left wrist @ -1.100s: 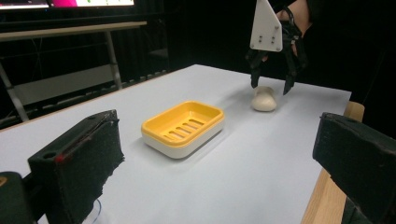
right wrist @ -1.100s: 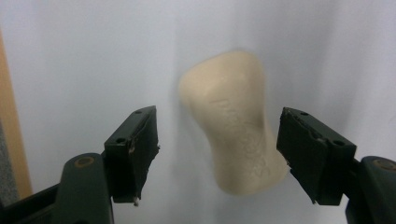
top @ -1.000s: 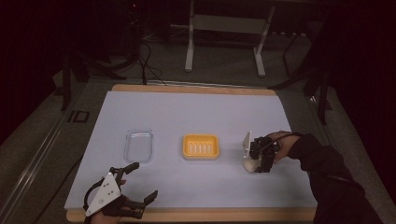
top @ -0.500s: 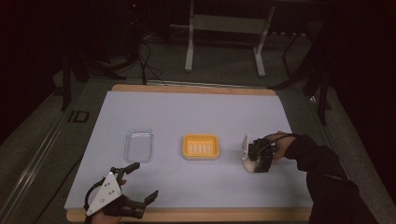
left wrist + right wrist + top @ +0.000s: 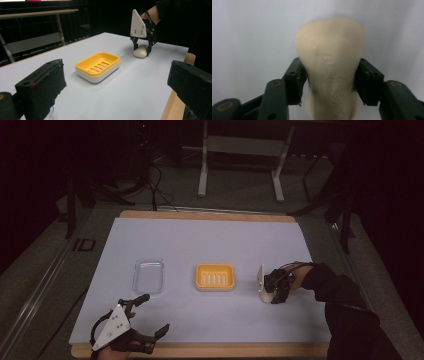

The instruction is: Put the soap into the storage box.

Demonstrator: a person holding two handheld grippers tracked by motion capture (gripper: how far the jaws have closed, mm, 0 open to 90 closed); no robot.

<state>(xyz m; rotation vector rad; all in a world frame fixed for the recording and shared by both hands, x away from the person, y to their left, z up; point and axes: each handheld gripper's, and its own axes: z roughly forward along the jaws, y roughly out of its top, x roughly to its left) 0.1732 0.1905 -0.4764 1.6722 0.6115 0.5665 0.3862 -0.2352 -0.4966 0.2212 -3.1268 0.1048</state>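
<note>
In the high view, a big white table [image 5: 210,245] with a wooden edge sits in the middle of the frame. A yellow plastic soap dish with slots [image 5: 215,277] sits near the middle of the table. To its left lies a clear plastic lid or tray [image 5: 148,275]. At the right of the frame, the right gripper [image 5: 270,295] points down at the table, with a dark sleeve [image 5: 335,287] coming in behind it. A pale cream bar of soap [image 5: 266,294] is under it, on the table. At the lower left of the frame, the left gripper [image 5: 150,317] rests near the table's front edge, and its jaws are spread wide apart.

In the left gripper view, two black jaws stand far apart at the lower left and lower right, with nothing between them. The yellow soap dish [image 5: 98,66] sits in the middle of the frame. In the upper right, the right gripper [image 5: 142,48] stands over the cream soap [image 5: 140,52], which lies on the white table [image 5: 130,85].

In the right gripper view, the soap [image 5: 330,65] is in the middle of the frame. The right gripper [image 5: 330,81] has one dark jaw on each side of the soap, pinching it. The white table [image 5: 249,37] is behind it.
</note>
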